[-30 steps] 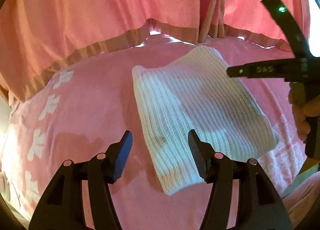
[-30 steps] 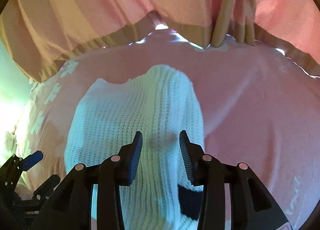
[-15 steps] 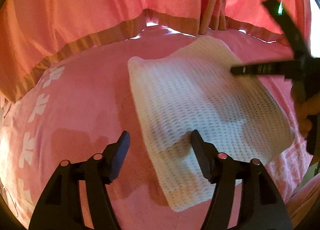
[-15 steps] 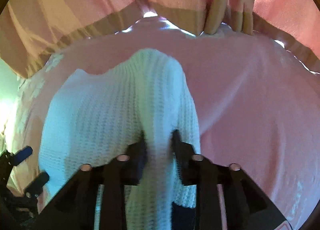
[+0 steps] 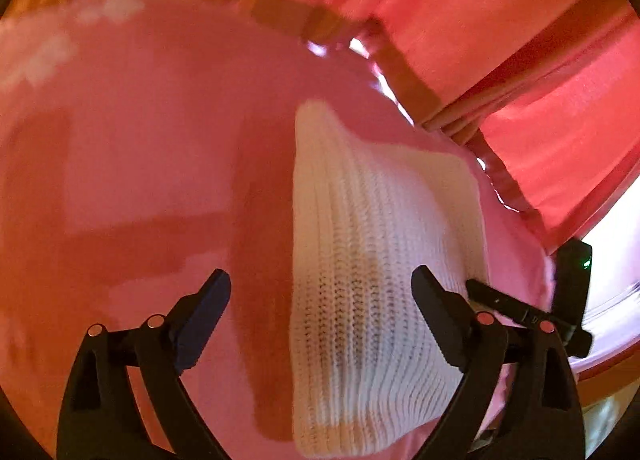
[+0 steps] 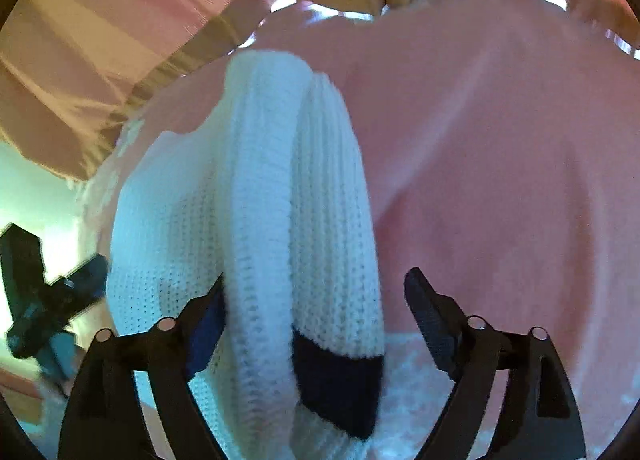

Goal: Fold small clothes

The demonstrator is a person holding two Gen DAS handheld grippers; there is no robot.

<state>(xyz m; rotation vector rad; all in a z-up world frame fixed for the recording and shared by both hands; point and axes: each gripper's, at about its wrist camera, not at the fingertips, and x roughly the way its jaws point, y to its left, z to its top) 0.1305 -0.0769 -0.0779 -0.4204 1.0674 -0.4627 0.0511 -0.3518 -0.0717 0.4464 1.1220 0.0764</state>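
The white knit garment (image 5: pixel 372 280) lies folded on the pink blanket (image 5: pixel 152 163) near its far edge by the curtain (image 5: pixel 500 19), its near end cut off. Both the left gripper (image 5: pixel 320 300) and the right gripper (image 6: pixel 314 296) gape wide, gripping nothing; the dark band (image 6: pixel 336 384) is partly hidden.

Warm pink-tinted light; blown-out glare at right edge of left view; motion blur; strong fisheye curvature
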